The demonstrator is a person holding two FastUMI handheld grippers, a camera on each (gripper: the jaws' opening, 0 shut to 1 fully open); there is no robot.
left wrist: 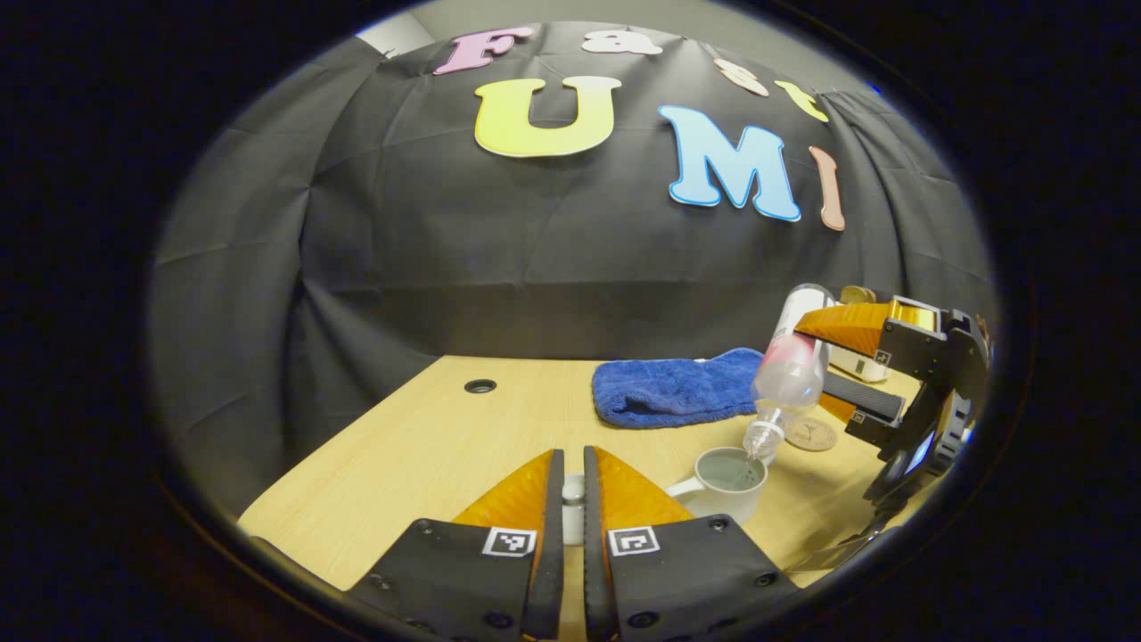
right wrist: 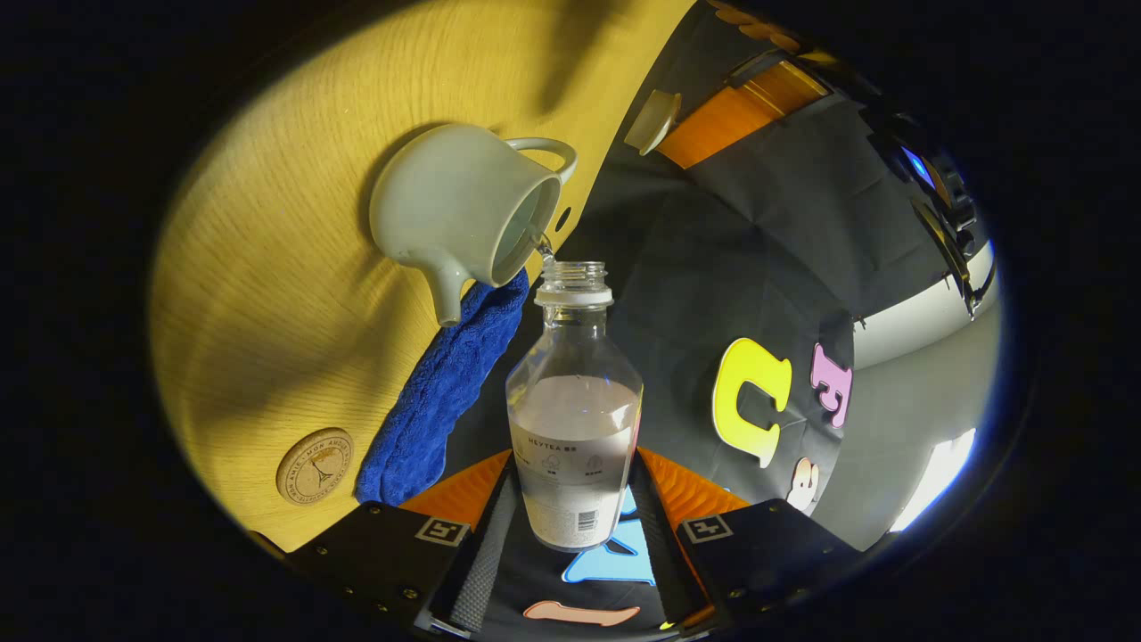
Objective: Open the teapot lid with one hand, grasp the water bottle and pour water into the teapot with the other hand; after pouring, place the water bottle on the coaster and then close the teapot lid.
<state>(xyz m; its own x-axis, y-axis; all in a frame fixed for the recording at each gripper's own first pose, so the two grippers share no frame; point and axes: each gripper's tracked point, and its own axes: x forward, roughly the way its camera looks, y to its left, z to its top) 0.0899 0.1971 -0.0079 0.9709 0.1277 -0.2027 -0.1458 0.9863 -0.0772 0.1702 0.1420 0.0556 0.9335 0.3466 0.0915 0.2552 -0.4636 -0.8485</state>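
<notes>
The pale teapot (left wrist: 724, 489) stands lidless on the wooden table, with water inside. Its small lid (left wrist: 573, 501) is pinched between the fingers of my left gripper (left wrist: 573, 464), held to the left of the pot. The clear water bottle (left wrist: 790, 367) is tipped mouth-down over the pot's opening, with my right gripper (left wrist: 838, 361) shut on its body. In the right gripper view the bottle (right wrist: 575, 419) sits between my right gripper (right wrist: 575, 471) fingers, about half full, and a thin stream runs from its mouth into the teapot (right wrist: 450, 209). The lid (right wrist: 653, 119) shows farther off in the left gripper (right wrist: 713, 120).
A round wooden coaster (left wrist: 811, 435) lies just behind the teapot, also seen as the coaster (right wrist: 315, 466) near the table's edge. A folded blue towel (left wrist: 676, 389) lies behind the pot. A cable hole (left wrist: 480, 386) marks the table's far left.
</notes>
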